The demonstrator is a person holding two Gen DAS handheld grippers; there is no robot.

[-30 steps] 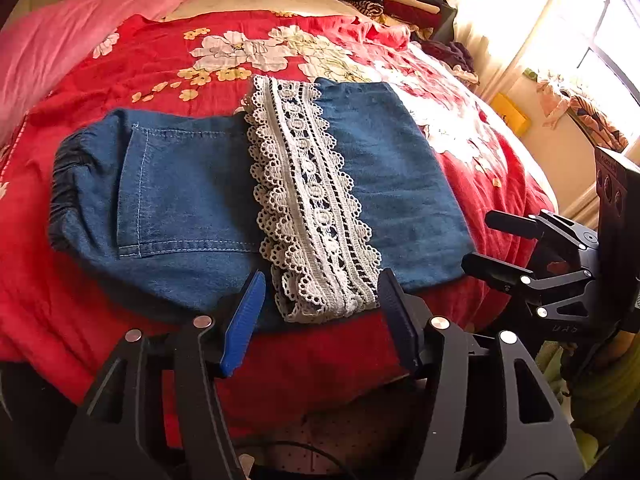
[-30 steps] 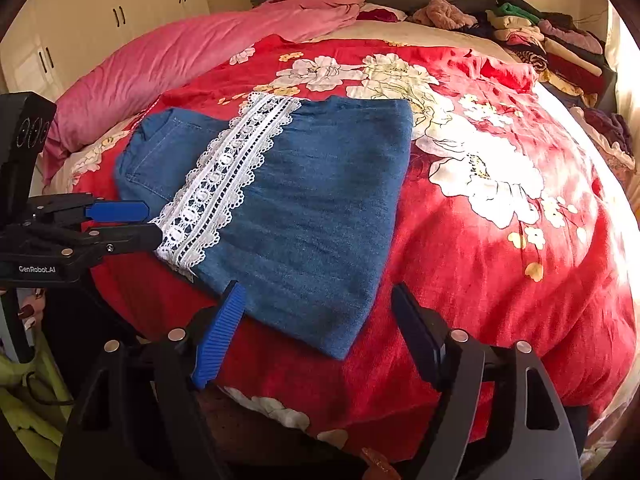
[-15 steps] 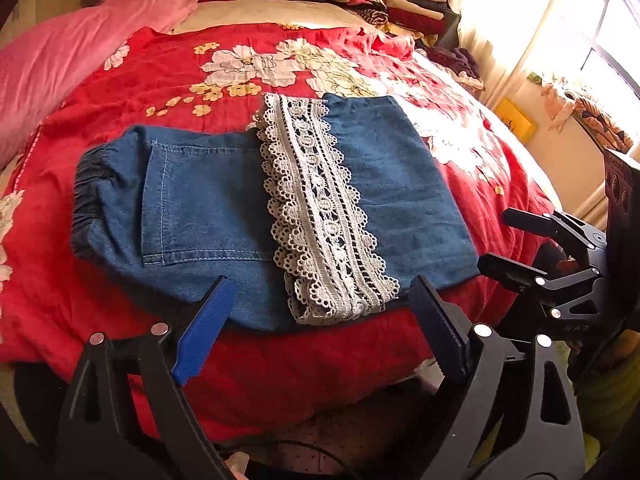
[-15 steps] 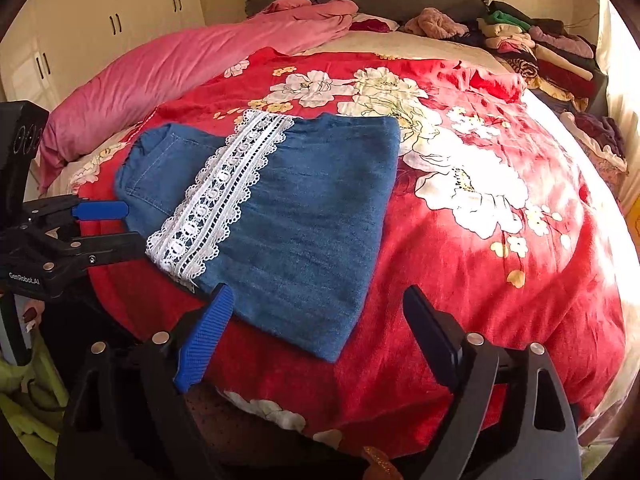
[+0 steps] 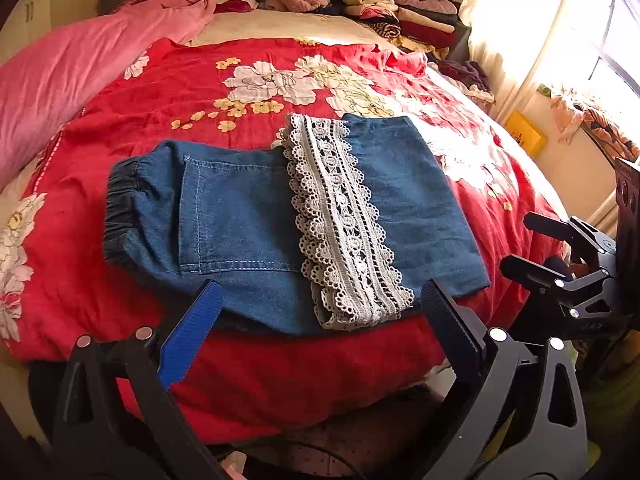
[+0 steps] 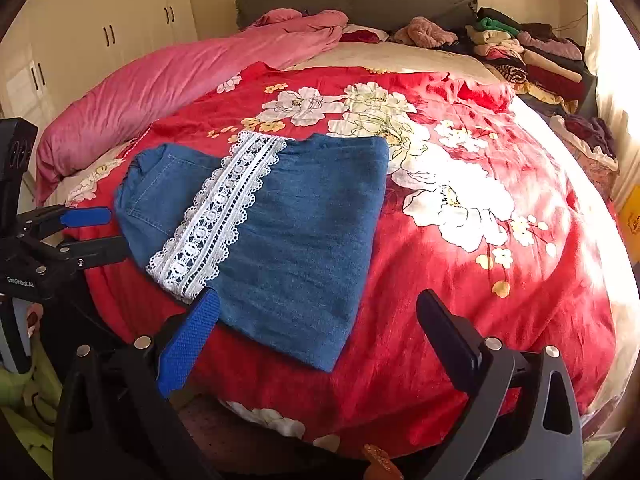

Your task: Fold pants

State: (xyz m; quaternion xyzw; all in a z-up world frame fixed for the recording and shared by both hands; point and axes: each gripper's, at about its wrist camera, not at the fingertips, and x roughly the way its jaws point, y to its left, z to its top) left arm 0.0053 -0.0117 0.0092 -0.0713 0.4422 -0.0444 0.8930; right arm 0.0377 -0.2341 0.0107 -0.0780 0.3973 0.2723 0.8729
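Folded blue denim pants [image 5: 240,220] with a white lace hem band [image 5: 340,220] across the top lie flat near the front edge of the bed; they also show in the right wrist view [image 6: 304,232]. My left gripper [image 5: 320,312] is open and empty, held just off the bed's front edge below the pants. My right gripper [image 6: 318,320] is open and empty, in front of the pants' right end. Each gripper shows in the other's view: the right gripper [image 5: 532,244] at right, the left gripper [image 6: 96,232] at left.
The bed has a red floral cover [image 6: 480,200]. A pink duvet [image 6: 180,80] lies along its left side. A stack of folded clothes [image 6: 528,56] sits at the far right by the headboard. Wardrobe doors [image 6: 108,36] stand at left, a bright window [image 5: 600,40] at right.
Both grippers have opened wider and pulled back from the bed edge. The pants lie as before.
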